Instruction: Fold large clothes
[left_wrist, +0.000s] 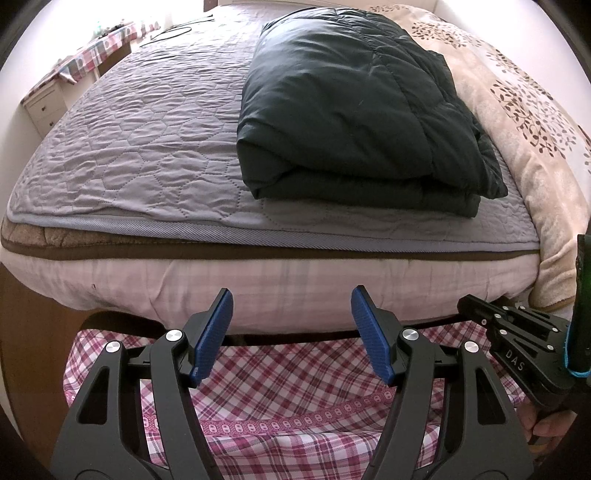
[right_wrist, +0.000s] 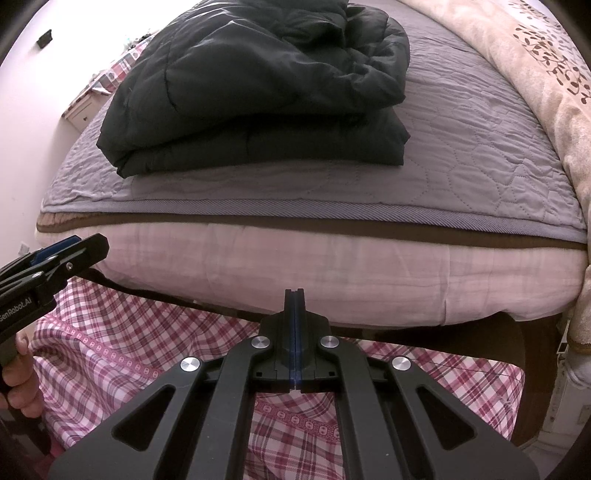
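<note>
A dark padded jacket (left_wrist: 354, 110) lies folded in a thick stack on the grey quilted bed cover (left_wrist: 140, 147), near the bed's front edge; it also shows in the right wrist view (right_wrist: 258, 88). My left gripper (left_wrist: 291, 314) is open and empty, held below the bed's front edge, apart from the jacket. My right gripper (right_wrist: 294, 295) is shut with nothing between its pads, also below the bed edge. Each gripper shows at the side of the other's view: the right gripper (left_wrist: 517, 328) and the left gripper (right_wrist: 48, 266).
A beige leaf-print blanket (left_wrist: 524, 122) lies along the bed's right side. Pink plaid fabric (left_wrist: 280, 391) hangs under the mattress (right_wrist: 332, 266). A white drawer unit (left_wrist: 44, 107) with a checked cloth stands at far left.
</note>
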